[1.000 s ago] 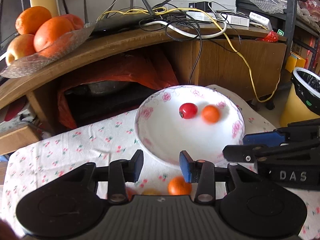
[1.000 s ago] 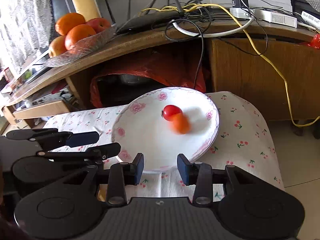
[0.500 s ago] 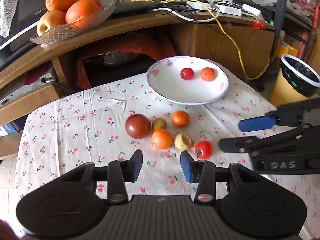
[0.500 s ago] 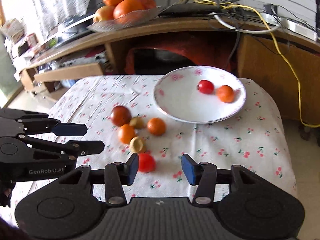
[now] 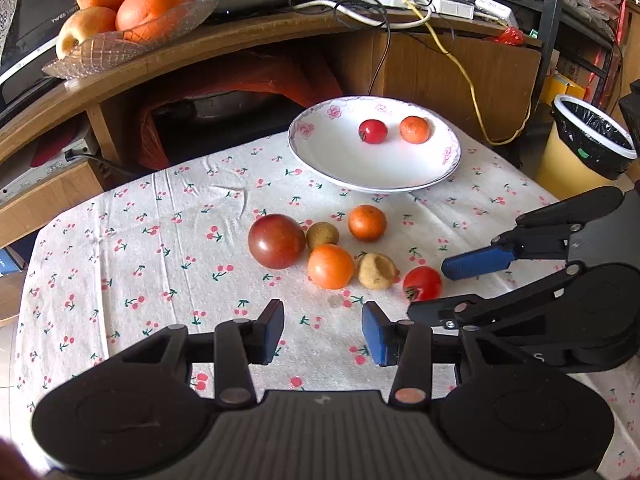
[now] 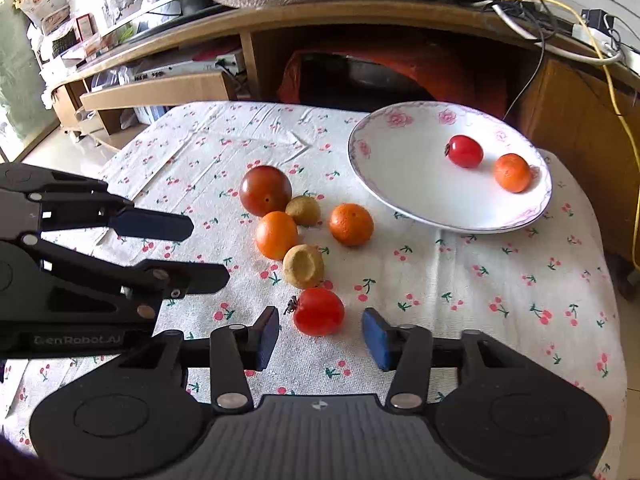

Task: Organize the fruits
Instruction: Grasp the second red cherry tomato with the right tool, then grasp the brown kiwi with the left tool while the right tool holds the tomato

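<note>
A white floral plate (image 5: 320, 152) (image 6: 400, 184) holds a small red tomato (image 5: 373, 131) (image 6: 464, 151) and a small orange (image 5: 415, 129) (image 6: 512, 172). On the cherry-print cloth lie a dark red tomato (image 5: 276, 241) (image 6: 265, 190), two oranges (image 5: 330, 266) (image 5: 367, 223), two brownish fruits (image 5: 322, 235) (image 5: 377, 270) and a red tomato (image 5: 422, 283) (image 6: 319, 311). My right gripper (image 6: 320, 338) is open, with the red tomato just ahead between its fingers. My left gripper (image 5: 322, 332) is open and empty, near the pile.
A glass dish of oranges and an apple (image 5: 120, 12) sits on the wooden shelf (image 5: 240, 40) behind, with tangled cables (image 5: 360, 8). A yellow bin with a black liner (image 5: 584, 148) stands at the right of the table.
Both grippers pulled back from the plate toward the near side of the table. The loose fruit pile came into view, and the right gripper has closed in on the red tomato.
</note>
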### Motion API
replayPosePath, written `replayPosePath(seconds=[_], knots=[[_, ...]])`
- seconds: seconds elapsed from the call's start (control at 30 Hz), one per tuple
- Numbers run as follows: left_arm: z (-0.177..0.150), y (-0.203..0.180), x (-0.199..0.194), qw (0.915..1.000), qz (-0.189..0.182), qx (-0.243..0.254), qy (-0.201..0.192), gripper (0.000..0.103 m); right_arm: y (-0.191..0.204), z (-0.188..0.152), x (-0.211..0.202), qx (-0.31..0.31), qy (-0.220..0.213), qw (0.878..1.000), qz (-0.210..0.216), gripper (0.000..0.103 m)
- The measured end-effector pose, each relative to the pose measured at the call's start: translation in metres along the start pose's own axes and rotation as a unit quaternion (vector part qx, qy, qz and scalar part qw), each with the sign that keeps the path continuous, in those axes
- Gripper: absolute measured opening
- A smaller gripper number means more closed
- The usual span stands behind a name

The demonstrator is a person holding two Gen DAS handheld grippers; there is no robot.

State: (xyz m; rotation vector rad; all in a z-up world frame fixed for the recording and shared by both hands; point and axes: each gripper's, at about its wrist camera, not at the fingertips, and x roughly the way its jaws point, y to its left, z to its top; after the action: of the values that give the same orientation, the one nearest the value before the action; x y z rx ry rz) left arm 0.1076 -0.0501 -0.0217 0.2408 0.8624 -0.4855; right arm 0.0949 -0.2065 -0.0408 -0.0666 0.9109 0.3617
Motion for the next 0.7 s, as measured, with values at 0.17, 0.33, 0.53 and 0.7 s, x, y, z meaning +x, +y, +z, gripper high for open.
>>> replayPosePath(seconds=[0.17, 0.33, 0.53, 0.7], knots=[[0.002, 0.003, 0.014, 1.0, 0.0, -0.003, -0.001, 0.052, -0.002, 0.001, 0.005, 0.0, 0.009, 1.0, 0.005, 0.023], [0.006, 0.0, 0.025, 0.9999, -0.008, -0.008, -0.006, 0.051, -0.014, 0.0, -0.005, 0.022, 0.01, 1.0, 0.011, 0.022], [0.009, -0.016, 0.024, 0.9994, -0.025, 0.008, -0.021, 0.044, -0.03, -0.001, -0.017, 0.048, 0.0, 0.999, 0.003, 0.022], [0.012, -0.034, 0.027, 0.9981, -0.046, 0.034, -0.024, 0.041, -0.044, -0.005, -0.021, 0.069, -0.002, 0.998, -0.005, 0.022]])
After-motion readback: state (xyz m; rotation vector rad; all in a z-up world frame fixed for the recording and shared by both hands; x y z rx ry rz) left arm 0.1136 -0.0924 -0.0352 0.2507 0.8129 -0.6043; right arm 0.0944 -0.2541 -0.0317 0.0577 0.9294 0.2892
